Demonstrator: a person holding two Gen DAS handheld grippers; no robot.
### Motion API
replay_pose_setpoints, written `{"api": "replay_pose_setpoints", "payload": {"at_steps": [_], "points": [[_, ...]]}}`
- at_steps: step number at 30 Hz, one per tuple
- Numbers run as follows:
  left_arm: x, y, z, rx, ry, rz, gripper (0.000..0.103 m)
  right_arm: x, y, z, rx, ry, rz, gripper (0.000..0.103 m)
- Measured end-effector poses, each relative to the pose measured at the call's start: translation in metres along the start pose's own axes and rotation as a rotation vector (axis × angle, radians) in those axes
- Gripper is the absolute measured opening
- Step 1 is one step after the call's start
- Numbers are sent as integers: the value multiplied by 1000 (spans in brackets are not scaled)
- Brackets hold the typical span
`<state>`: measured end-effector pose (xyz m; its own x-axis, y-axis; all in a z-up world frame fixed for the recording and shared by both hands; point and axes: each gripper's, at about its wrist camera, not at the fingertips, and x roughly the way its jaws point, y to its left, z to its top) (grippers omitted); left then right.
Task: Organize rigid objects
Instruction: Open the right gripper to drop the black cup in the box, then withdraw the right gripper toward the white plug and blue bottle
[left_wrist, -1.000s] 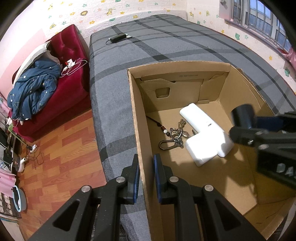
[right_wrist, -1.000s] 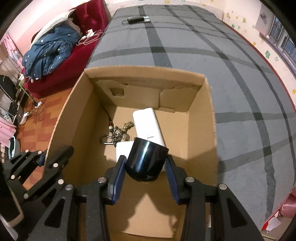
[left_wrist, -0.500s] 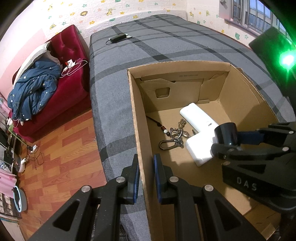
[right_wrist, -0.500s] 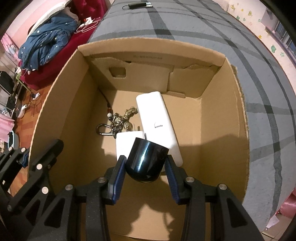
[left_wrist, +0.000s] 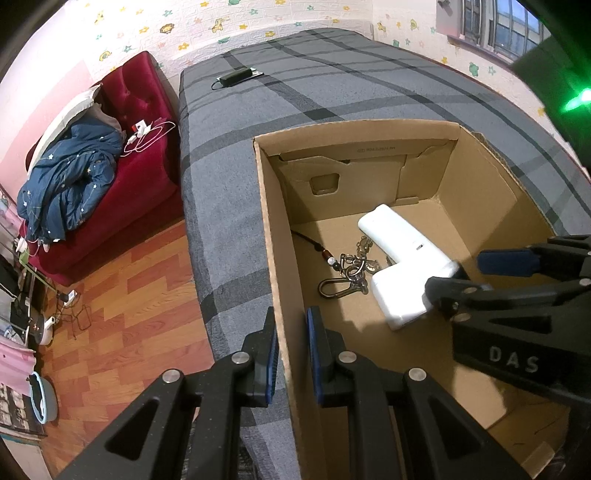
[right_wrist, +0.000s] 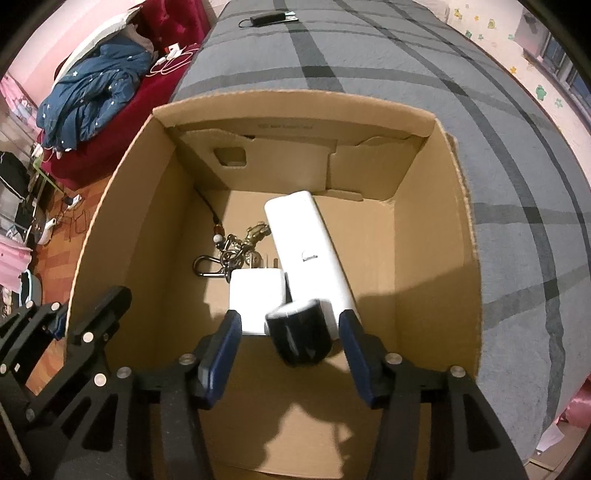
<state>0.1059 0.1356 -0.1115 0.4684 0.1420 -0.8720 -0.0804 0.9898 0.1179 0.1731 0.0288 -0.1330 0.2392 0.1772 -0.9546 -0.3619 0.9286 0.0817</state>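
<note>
Right gripper (right_wrist: 290, 343) jaws opening; blurred dark round cup (right_wrist: 298, 332) loose between them, dropping into brown cardboard box (right_wrist: 458, 221). Left gripper (left_wrist: 291, 350) clenched on box wall; hold firm until cup settles.

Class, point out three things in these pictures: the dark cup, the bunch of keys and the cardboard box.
dark cup (right_wrist: 301, 338): right wrist view, its side wall.
bunch of keys (left_wrist: 347, 275): left wrist view, the ring cluster.
cardboard box (right_wrist: 295, 114): right wrist view, far rim.

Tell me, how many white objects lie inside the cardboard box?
2: a long white block lies in the middle of the cardboard box, and a white charger lies beside its near end. More may be hidden.
</note>
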Motion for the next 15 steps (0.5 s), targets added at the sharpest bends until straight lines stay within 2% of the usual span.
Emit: {"api": "replay_pose_setpoints", "payload": {"at_steps": [2, 11, 15], "points": [[0, 0, 0, -3, 0, -2, 16, -4, -2, 0, 2, -4, 4, 66], [0, -2, 0, 4, -1, 6, 16, -23, -4, 0, 3, -49, -4, 70], [0, -2, 0, 3, -1, 6, 16, -35, -8, -2, 10, -78, -19, 82]]}}
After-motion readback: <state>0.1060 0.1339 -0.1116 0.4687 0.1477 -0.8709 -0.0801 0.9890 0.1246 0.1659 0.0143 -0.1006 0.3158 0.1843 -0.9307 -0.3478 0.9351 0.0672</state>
